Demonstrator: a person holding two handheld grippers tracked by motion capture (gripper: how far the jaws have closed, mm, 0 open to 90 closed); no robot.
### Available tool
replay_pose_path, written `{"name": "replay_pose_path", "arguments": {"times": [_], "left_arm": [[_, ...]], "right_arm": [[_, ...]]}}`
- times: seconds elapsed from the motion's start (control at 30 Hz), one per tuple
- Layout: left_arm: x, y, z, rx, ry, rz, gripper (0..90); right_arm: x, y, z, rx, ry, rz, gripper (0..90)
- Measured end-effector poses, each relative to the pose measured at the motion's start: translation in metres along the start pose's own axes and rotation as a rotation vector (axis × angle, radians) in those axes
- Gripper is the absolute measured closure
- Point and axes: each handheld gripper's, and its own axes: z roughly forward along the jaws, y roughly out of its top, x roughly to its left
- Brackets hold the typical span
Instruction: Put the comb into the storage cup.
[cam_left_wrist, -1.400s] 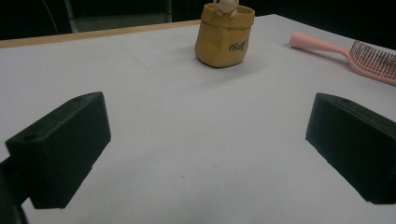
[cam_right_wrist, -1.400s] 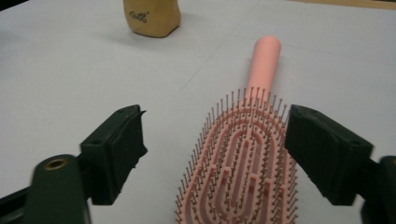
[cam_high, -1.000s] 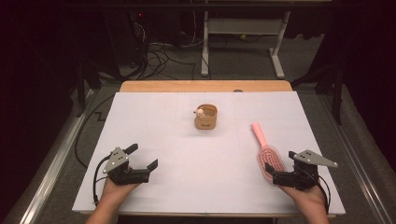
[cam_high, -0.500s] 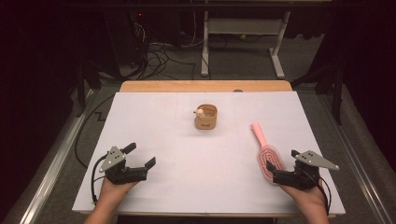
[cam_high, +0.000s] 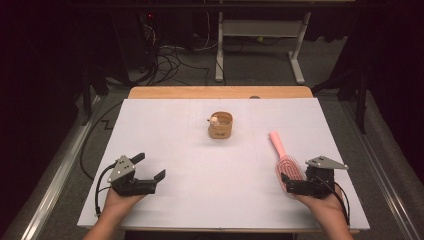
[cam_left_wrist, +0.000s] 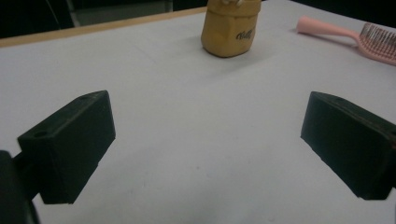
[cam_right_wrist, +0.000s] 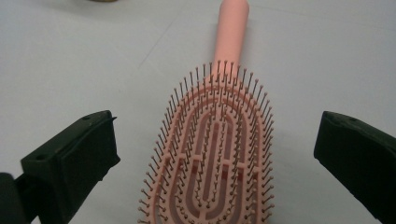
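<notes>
Pink hairbrush (cam_right_wrist: 212, 154) judged light, stiff, bristles up; best gripped across head edges. Right claw (cam_right_wrist: 215, 154) held wide astride head; left claw (cam_left_wrist: 205, 149) wide, empty.

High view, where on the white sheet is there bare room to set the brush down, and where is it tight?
Bare: the wide stretch between the left gripper and the brush, in front of the tan cup; also both far corners beside the cup. Tight: the near right, where the right gripper has its open jaws around the brush head.
</notes>
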Motion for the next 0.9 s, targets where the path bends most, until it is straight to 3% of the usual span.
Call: {"name": "replay_pose_path", "arguments": {"times": [0.17, 0.37, 0.57, 0.9], "left_arm": [[-0.004, 0.000, 0.001, -0.014, -0.028, 0.007, 3.7], [-0.010, -0.002, 0.003, -0.036, -0.053, 0.004, 3.4], [-0.013, -0.004, 0.005, -0.032, -0.062, 0.009, 3.4], [-0.016, -0.006, 0.007, -0.021, -0.059, 0.025, 3.4]], "right_arm": [[0.003, 0.004, 0.003, 0.056, -0.017, -0.019, 0.0], [-0.002, 0.004, 0.007, 0.137, 0.000, -0.005, 0.1], [-0.005, 0.001, 0.008, 0.183, 0.033, 0.029, 0.0], [-0.004, 0.001, 0.010, 0.298, 0.055, -0.019, 0.1]]}}
